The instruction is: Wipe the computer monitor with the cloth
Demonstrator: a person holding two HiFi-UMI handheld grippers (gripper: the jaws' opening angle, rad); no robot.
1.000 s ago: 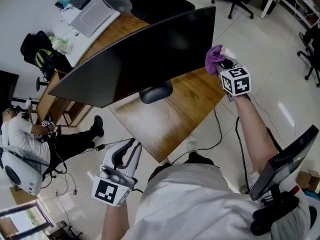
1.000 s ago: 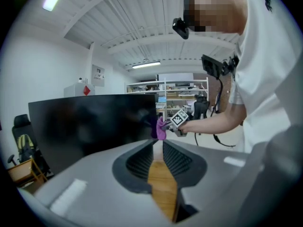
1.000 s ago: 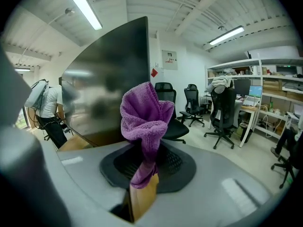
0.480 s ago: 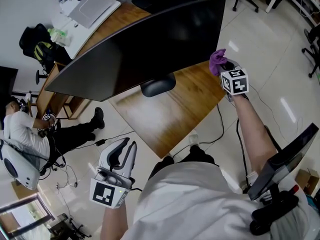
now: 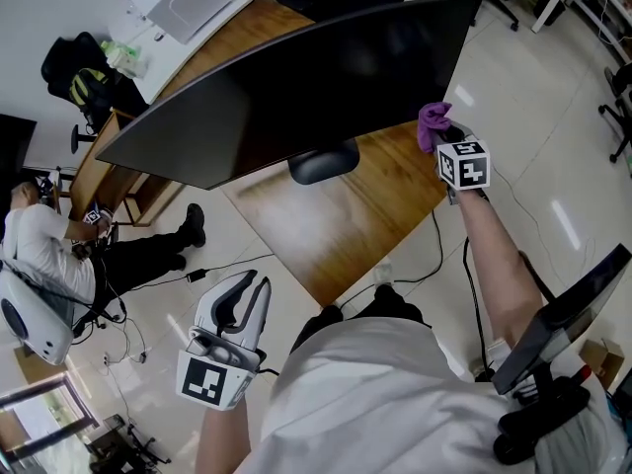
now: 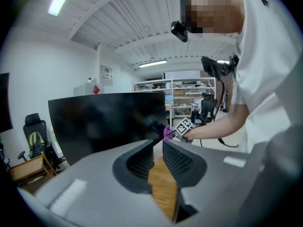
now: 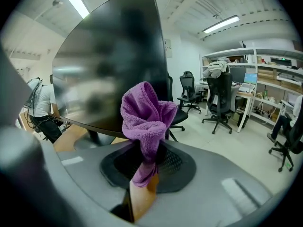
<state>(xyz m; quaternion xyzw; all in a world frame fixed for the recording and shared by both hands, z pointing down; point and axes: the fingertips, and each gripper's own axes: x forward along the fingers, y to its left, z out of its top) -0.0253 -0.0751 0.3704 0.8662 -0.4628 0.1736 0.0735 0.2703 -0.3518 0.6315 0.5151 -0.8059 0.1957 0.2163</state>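
The purple cloth point(image 7: 144, 122) is clamped, bunched into a tuft, between the jaws of the right gripper point(image 5: 441, 139), which are closed on its lower part so that the folds stand up above them. It is held just at the lower right corner of the computer monitor point(image 5: 296, 97), in front of the dark, switched-off screen; whether the cloth touches the glass cannot be told. A black-and-white square marker is shown on the cube of the right gripper, just beside that corner. The monitor is carried on a dark oval base point(image 5: 323, 163) on a wooden desk point(image 5: 336, 235). The left gripper point(image 5: 247, 286) is held low, well apart from the monitor and in front of the desk's near edge; its jaws are parted by a narrow gap with nothing between them, only the wood of the desk being seen through the gap. A similar square marker is borne on its cube. Behind the monitor's left end a black backpack point(image 5: 84, 79) with yellow-green trim is seen, and a grey laptop point(image 5: 193, 0) lies past the monitor's top edge. A seated person point(image 5: 49, 250) in a white shirt is seen on the floor side, left of the monitor. No readable writing is made out.
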